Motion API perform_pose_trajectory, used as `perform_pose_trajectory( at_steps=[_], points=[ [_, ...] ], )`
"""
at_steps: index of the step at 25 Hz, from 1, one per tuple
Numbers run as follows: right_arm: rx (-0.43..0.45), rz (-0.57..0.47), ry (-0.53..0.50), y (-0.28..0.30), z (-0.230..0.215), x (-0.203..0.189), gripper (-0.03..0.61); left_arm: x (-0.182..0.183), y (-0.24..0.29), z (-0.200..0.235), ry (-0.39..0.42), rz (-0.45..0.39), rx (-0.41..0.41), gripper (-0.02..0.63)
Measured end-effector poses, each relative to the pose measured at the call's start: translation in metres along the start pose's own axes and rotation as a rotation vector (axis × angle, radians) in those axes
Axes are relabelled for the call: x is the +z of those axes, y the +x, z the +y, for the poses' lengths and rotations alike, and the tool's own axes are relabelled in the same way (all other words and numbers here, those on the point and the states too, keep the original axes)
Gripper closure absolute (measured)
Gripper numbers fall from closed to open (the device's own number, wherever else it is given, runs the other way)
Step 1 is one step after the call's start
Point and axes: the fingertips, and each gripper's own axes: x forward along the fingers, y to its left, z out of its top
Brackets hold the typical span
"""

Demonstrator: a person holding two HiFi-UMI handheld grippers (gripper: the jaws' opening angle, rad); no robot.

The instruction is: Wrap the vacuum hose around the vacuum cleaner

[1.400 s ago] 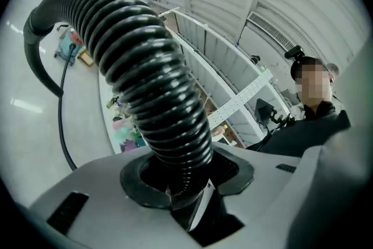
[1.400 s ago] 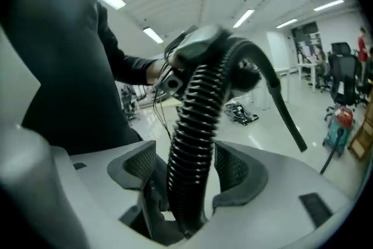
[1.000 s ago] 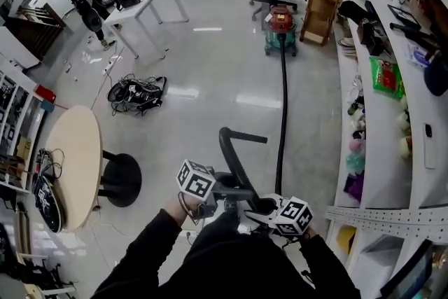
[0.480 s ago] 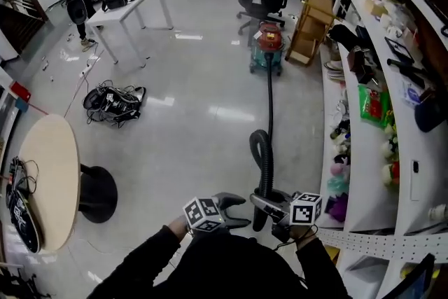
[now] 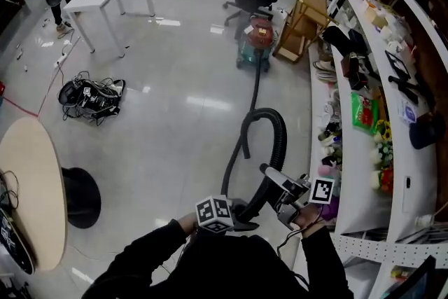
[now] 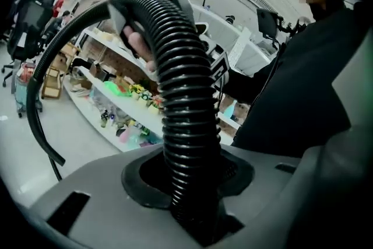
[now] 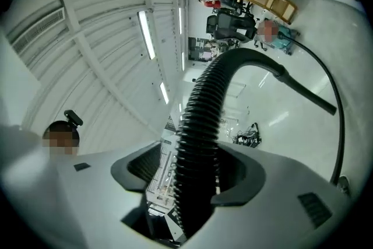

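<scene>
Left tongs (image 6: pixel 189 183): just closing, clenched on the hose (image 5: pixel 273 143) as an anchor.
Right tongs (image 7: pixel 192 178): just opening, hose held loosely between, likely so slack is gathered.
Vacuum cleaner (image 5: pixel 257 38): 12 o'clock, unwrapped.

The black ribbed vacuum hose (image 5: pixel 271 128) is drawn out of the low curl seen before at the left and is raised into a tall arch ahead of the person. The right gripper (image 5: pixel 274 178) is lifted, rolled over and carried out to the right; its jaws have just been opening, with the hose loose between them. The left gripper (image 5: pixel 246 215) is shifted slightly, and its jaws have just been closing onto the hose
</scene>
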Motion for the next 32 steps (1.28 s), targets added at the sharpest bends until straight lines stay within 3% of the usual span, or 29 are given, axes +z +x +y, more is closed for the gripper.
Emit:
perform_pose_trajectory(
  at_steps=[1, 2, 6, 8, 10, 13, 15, 18, 21, 22, 23, 24, 26, 29, 32],
  points=[
    [0.009, 0.008, -0.012, 0.008, 0.000, 0.000, 0.269, 0.002, -0.009, 0.000, -0.002, -0.001, -0.006, 0.450],
    [0.002, 0.024, -0.040, 0.014, -0.002, 0.000, 0.222, 0.003, -0.016, -0.001, -0.004, 0.004, -0.015, 0.452],
    [-0.115, 0.082, -0.108, 0.010, -0.036, -0.003, 0.199, 0.010, -0.035, 0.005, -0.042, 0.051, -0.038, 0.459],
    [-0.160, 0.106, -0.099, 0.000, -0.049, -0.009, 0.199, 0.022, -0.047, 0.021, -0.140, -0.006, -0.050, 0.459],
    [-0.205, 0.154, -0.136, -0.009, -0.059, -0.019, 0.199, 0.042, -0.065, 0.040, -0.267, -0.119, -0.076, 0.459],
    [-0.232, 0.325, -0.333, -0.021, -0.067, -0.047, 0.201, 0.080, -0.092, 0.071, -0.440, -0.306, -0.106, 0.459],
    [-0.221, 0.484, -0.493, -0.026, -0.071, -0.074, 0.201, 0.105, -0.103, 0.087, -0.508, -0.399, -0.113, 0.458],
    [-0.201, 0.670, -0.701, -0.024, -0.085, -0.103, 0.201, 0.137, -0.110, 0.099, -0.551, -0.468, -0.116, 0.459],
    [-0.149, 0.766, -0.878, -0.014, -0.088, -0.108, 0.206, 0.165, -0.107, 0.116, -0.657, -0.554, -0.105, 0.459],
    [-0.130, 0.766, -0.910, -0.012, -0.087, -0.101, 0.281, 0.175, -0.107, 0.126, -0.712, -0.602, -0.098, 0.457],
    [-0.115, 0.745, -0.906, -0.011, -0.086, -0.091, 0.396, 0.185, -0.107, 0.137, -0.758, -0.653, -0.086, 0.457],
    [-0.099, 0.711, -0.867, -0.011, -0.085, -0.076, 0.400, 0.196, -0.107, 0.148, -0.780, -0.693, -0.062, 0.448],
    [-0.048, 0.634, -0.754, -0.012, -0.081, -0.046, 0.413, 0.210, -0.102, 0.164, -0.750, -0.696, 0.028, 0.280],
    [0.025, 0.581, -0.655, -0.013, -0.077, -0.012, 0.416, 0.204, -0.097, 0.170, -0.625, -0.564, 0.196, 0.232],
    [0.031, 0.546, -0.577, -0.021, -0.088, 0.027, 0.416, 0.183, -0.100, 0.156, -0.611, -0.527, 0.247, 0.233]
  ],
)
